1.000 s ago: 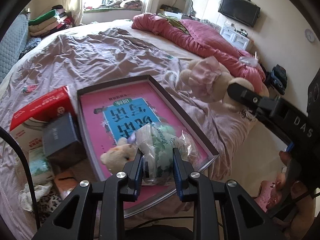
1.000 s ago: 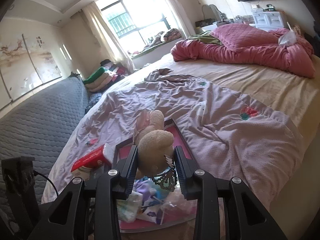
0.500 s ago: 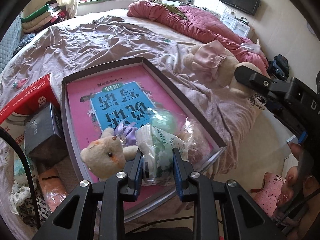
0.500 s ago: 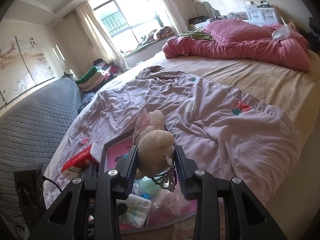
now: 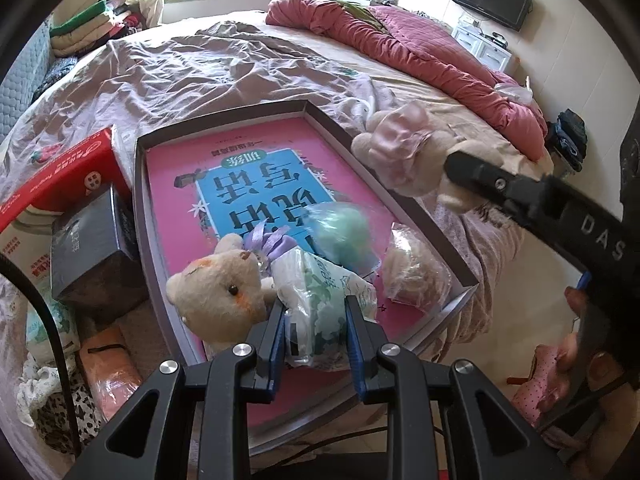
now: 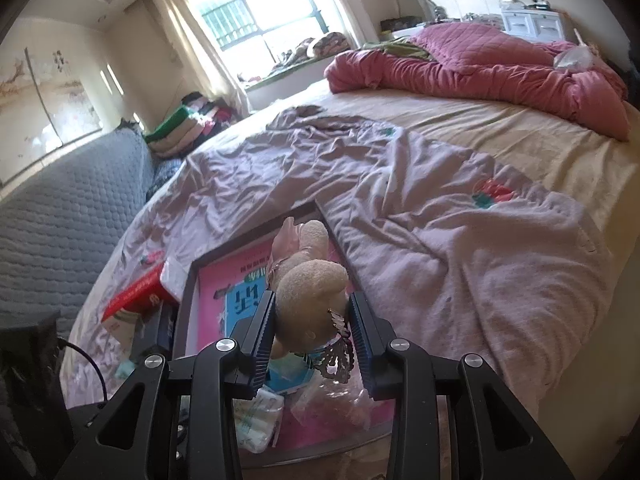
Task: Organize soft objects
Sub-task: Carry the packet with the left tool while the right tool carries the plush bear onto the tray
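My left gripper [image 5: 315, 314] is shut on a clear plastic bag with a green-and-white soft item [image 5: 320, 296], held low over the pink-bottomed shallow box [image 5: 224, 128] on the bed. In that box lie a small beige bear [image 5: 224, 288], a bagged mint-green ball [image 5: 340, 232] and a bagged cream plush [image 5: 412, 268]. My right gripper [image 6: 313, 312] is shut on a tan plush doll with a pink bow [image 6: 308, 284], hanging above the same box [image 6: 188, 292]. From the left wrist view that doll [image 5: 400, 152] hovers over the box's right rim, in the right gripper's fingers [image 5: 480, 174].
A red carton [image 5: 60, 176] and a dark box [image 5: 92, 248] sit left of the pink box. Cloths and an orange pouch [image 5: 108, 364] lie at lower left. A mauve sheet [image 6: 440, 240] covers the bed; a red quilt [image 6: 480, 68] is heaped far off. Floor lies past the bed edge.
Both grippers have sunk toward the box, each keeping its load. The box and the toys in it look larger and nearer; the beige bear has come fully into view.
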Demonstrator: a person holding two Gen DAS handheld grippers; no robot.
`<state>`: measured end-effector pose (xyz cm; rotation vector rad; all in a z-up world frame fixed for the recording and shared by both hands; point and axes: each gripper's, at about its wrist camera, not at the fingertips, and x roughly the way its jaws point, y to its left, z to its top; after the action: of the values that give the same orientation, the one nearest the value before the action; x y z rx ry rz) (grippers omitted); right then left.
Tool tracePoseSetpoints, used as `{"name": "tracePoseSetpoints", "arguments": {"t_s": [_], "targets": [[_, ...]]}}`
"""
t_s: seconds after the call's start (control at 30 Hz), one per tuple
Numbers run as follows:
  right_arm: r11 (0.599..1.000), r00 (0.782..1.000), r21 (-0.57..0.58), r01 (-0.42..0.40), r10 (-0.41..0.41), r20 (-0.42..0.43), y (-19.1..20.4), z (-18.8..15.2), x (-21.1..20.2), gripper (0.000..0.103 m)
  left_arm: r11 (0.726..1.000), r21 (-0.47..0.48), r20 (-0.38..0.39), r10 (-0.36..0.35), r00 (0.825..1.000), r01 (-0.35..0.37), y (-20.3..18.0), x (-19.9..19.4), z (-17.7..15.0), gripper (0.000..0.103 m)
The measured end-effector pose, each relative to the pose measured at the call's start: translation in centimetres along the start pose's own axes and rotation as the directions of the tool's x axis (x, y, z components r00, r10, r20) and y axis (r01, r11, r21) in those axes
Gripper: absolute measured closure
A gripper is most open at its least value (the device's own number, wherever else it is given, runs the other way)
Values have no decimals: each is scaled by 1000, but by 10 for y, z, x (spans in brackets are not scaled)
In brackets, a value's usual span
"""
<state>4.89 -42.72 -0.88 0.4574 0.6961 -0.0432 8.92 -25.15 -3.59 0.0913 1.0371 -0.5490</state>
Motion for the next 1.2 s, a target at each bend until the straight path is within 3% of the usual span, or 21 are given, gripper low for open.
{"name": "tracePoseSetpoints", "arguments": {"t_s": [0.3,0.7,0.9,1.2], "targets": [[1000,999,-19,-15,14,-49,10,-10,22,65,1000,-26,2,0,1000,0,13,0,-1,76],[997,995,48,69,-65,-77,-13,-14,41,64,1000,-19,3,-7,1000,7,12,1,-2,76],[994,990,-5,106,-106,-89,-11,-19,47,63,1000,-22,3,-14,1000,14,11,1,-2,76],[996,992,-37,82,-85,-96,-5,-22,48,60,999,-25,1,-21,1000,21,11,1,-3,76]]}}
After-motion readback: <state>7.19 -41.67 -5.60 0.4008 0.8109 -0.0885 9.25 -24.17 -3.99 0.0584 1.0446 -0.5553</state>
